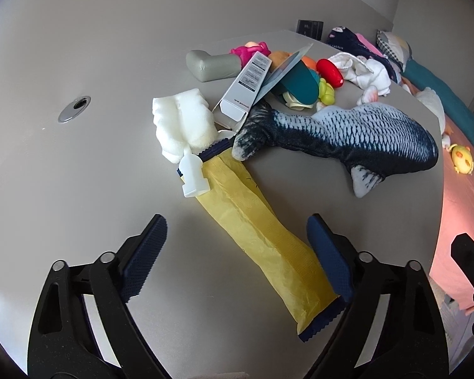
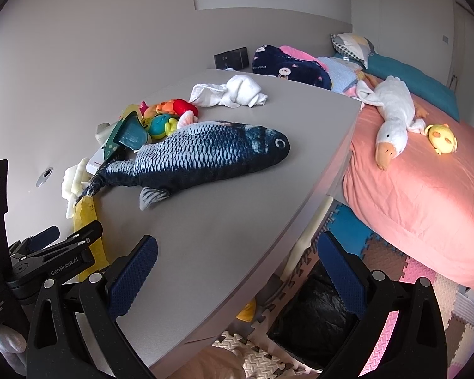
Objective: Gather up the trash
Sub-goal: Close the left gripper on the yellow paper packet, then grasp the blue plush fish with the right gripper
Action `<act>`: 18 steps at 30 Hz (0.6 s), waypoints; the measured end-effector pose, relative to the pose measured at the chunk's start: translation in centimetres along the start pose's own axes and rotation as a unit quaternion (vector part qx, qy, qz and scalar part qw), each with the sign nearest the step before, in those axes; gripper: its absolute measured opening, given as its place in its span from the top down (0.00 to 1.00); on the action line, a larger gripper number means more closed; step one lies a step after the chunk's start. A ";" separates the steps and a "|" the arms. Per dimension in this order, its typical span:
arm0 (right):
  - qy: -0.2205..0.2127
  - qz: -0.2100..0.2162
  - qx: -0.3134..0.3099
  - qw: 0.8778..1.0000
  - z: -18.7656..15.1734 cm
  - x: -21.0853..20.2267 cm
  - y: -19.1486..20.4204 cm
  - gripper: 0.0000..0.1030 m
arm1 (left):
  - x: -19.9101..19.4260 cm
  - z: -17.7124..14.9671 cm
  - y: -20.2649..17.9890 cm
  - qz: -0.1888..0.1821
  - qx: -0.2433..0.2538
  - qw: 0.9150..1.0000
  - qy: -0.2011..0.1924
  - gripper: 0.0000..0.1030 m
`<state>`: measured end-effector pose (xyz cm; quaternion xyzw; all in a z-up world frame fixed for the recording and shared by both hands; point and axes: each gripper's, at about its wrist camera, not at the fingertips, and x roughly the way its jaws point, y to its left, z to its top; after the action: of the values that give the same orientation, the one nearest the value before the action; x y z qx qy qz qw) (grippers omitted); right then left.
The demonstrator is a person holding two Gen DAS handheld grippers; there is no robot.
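A long, crinkled yellow paper wrapper [image 1: 259, 233] with dark blue serrated ends is lying flat on the grey tabletop [image 1: 79, 164], its far end touching a white plastic-handled sponge brush [image 1: 186, 132] and the tail of a blue-grey plush fish [image 1: 347, 132]. The left gripper [image 1: 237, 240] is straddling the wrapper's near half, jaws apart, its right pad at the wrapper's edge. The right gripper [image 2: 237, 271] is hanging open over the table's edge, above a black-lined bin [image 2: 312, 319].
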<state>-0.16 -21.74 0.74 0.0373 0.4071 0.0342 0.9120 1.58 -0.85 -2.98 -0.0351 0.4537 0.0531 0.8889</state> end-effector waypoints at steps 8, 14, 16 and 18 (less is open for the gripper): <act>0.004 0.006 -0.004 1.000 0.2 0.9 0.3 0.02 | 0.2 0.1 0.1 0.010 0.012 1.000 0.006 0.58; -0.013 0.022 -0.020 0.999 1.8 1.0 1.3 0.02 | 0.1 0.1 0.5 -0.011 0.010 1.000 -0.007 0.69; -0.015 0.031 -0.022 0.999 2.6 1.2 1.8 0.02 | 0.1 0.1 1.0 -0.026 -0.002 1.000 -0.011 0.73; -0.017 0.036 -0.029 0.999 3.4 1.5 2.4 0.02 | 0.1 0.2 1.3 -0.030 -0.006 0.999 -0.012 0.74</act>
<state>3.27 -19.38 2.09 0.0262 0.3890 0.0778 0.9176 1.65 0.46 -3.00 -0.0533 0.4411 0.0296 0.8954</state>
